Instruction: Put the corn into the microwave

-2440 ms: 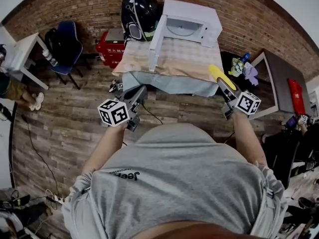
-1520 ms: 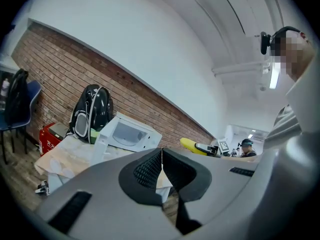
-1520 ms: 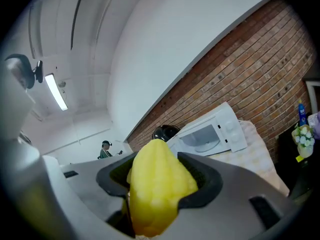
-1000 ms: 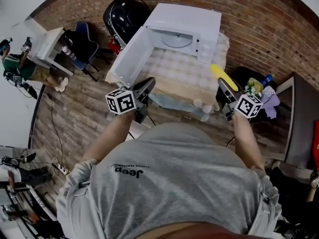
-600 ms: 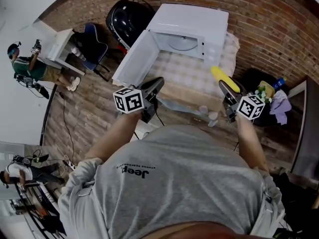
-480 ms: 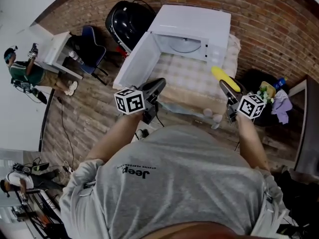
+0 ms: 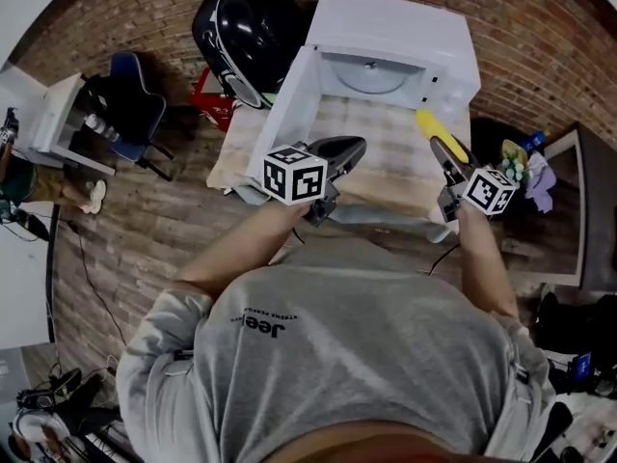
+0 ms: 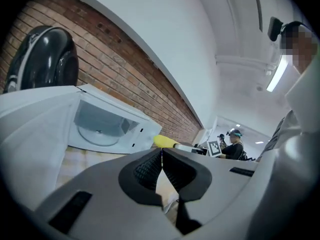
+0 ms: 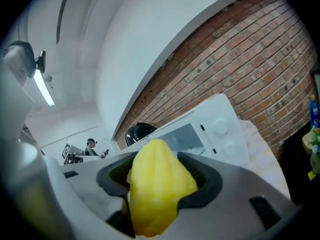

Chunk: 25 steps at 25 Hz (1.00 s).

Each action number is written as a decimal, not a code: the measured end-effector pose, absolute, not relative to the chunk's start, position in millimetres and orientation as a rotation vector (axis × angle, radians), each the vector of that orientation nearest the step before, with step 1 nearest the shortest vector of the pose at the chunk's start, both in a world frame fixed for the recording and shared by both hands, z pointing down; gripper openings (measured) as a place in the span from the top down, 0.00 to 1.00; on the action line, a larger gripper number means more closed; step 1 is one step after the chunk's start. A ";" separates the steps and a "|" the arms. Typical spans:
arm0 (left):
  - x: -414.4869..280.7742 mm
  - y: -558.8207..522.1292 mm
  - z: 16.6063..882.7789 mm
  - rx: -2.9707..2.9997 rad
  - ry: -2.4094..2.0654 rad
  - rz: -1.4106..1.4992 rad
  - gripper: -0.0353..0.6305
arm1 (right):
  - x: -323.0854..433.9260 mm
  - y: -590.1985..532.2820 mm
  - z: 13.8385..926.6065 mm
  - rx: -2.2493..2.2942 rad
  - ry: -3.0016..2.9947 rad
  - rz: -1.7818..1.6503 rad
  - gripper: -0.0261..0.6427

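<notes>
The white microwave stands on a small table with a checked cloth, its door swung open to the left and the glass turntable showing inside. My right gripper is shut on the yellow corn, which points toward the microwave's front right; up close, the corn fills the jaws. My left gripper is shut and empty over the table's near left part, below the open door. From the left gripper I see the oven cavity and the corn tip.
A black helmet-shaped object sits left of the microwave against the brick wall. A red box lies on the floor below it. A blue chair and a white desk are at far left, a grey desk at right.
Both grippers have come closer to the microwave and sunk a little; the corn now lies near the oven's front right corner. The left gripper has moved in over the table.
</notes>
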State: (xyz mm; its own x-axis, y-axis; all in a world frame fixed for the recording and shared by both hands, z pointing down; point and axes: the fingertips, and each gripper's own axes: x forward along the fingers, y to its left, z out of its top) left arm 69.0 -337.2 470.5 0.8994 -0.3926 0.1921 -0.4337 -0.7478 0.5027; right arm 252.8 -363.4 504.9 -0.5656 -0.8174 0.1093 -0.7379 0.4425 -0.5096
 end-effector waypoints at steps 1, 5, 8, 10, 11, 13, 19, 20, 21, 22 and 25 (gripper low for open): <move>67.9 -336.9 473.7 2.502 -0.592 0.105 0.91 | 241.4 -362.0 508.9 -1.371 2.580 -0.797 0.59; 72.4 -346.1 482.3 2.507 -0.615 0.084 0.91 | 220.6 -370.3 517.5 -1.351 2.721 -0.792 0.59; 76.4 -357.7 490.9 2.511 -0.655 0.082 0.91 | 214.5 -395.2 527.6 -1.383 2.744 -0.811 0.59; 77.8 -359.5 501.1 2.505 -0.656 0.113 0.91 | 206.5 -408.8 533.5 -1.407 2.749 -0.811 0.59; 78.6 -359.6 506.4 2.502 -0.652 0.130 0.91 | 202.6 -414.4 535.8 -1.420 2.749 -0.804 0.59; 80.4 -360.9 515.2 2.498 -0.647 0.156 0.91 | 197.0 -425.8 540.7 -1.454 2.743 -0.793 0.59; 79.3 -378.3 527.1 2.502 -0.672 0.116 0.91 | 183.0 -468.0 563.1 -1.582 2.756 -0.761 0.59; 77.3 -384.0 529.8 2.495 -0.686 0.097 0.91 | 181.5 -475.3 567.3 -1.611 2.757 -0.751 0.59; 75.4 -390.0 533.4 2.486 -0.701 0.080 0.91 | 180.6 -482.8 571.0 -1.642 2.752 -0.743 0.59; 73.9 -395.9 538.0 2.478 -0.715 0.067 0.91 | 179.9 -490.3 574.4 -1.672 2.744 -0.734 0.59; 71.9 -411.2 554.8 2.475 -0.760 0.057 0.91 | 176.0 -509.9 584.6 -1.735 2.735 -0.706 0.59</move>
